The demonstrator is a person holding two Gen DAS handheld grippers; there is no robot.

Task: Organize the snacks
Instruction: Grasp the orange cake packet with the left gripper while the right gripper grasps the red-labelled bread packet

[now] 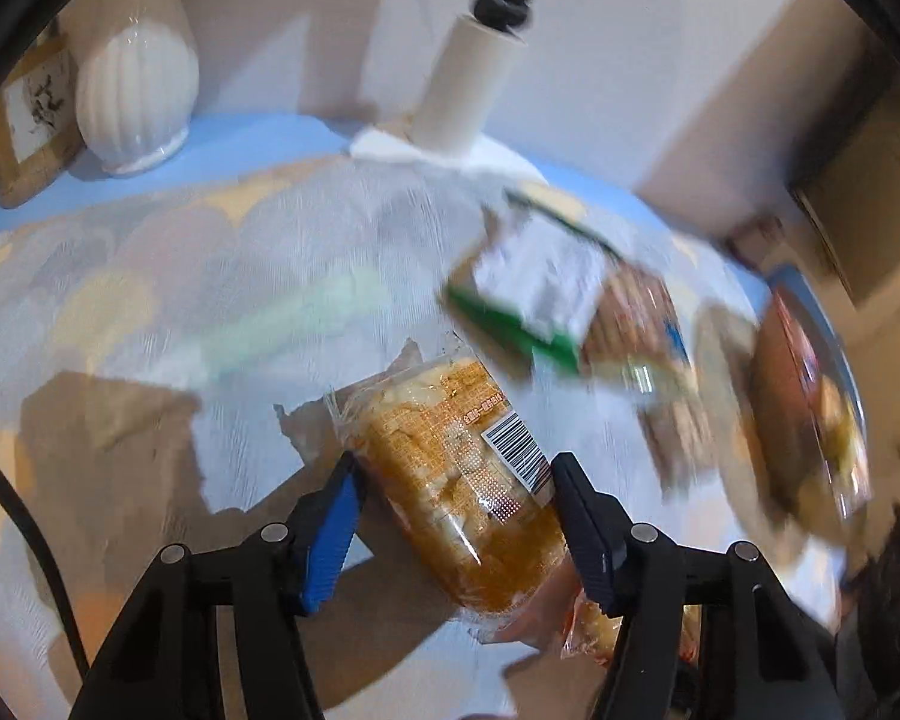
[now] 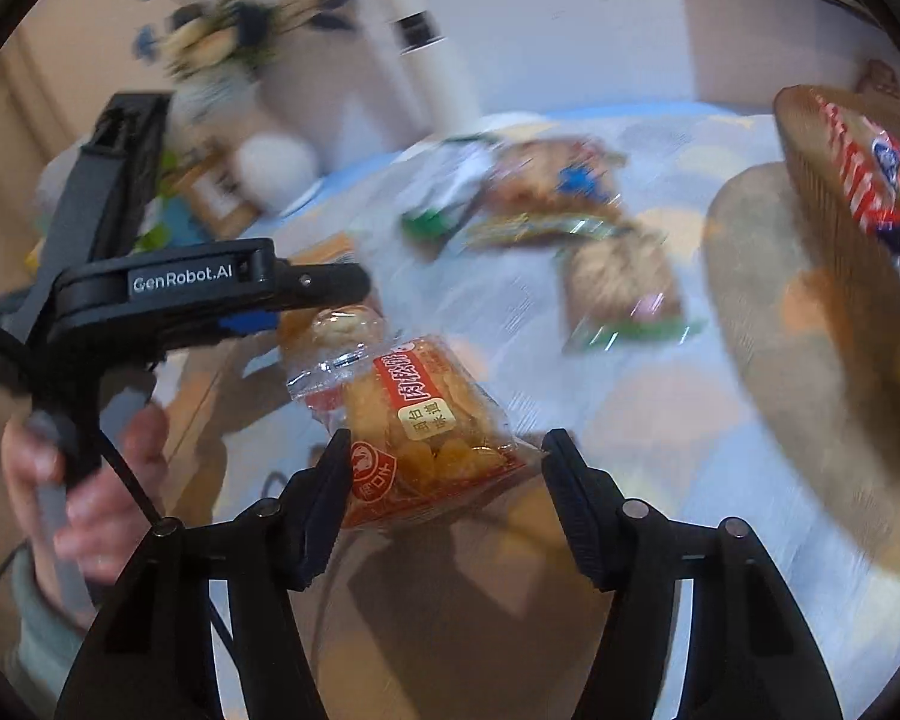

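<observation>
A clear pack of orange-brown snacks, barcode side up, lies lengthwise between my left gripper's fingers, and both pads press its sides. The right wrist view shows a second pack with a red label between my right gripper's fingers. Its left pad presses the wrapper and its right pad meets the pack's corner. The left gripper's black housing reaches in from the left there, over its own pack. Both packs are close together, low over the light tablecloth.
Several loose packets, green-white and brown, lie blurred mid-table. A round woven basket at the right holds a red-striped pack. At the back stand a white ribbed vase, a picture frame and flowers. A hand holds the left gripper.
</observation>
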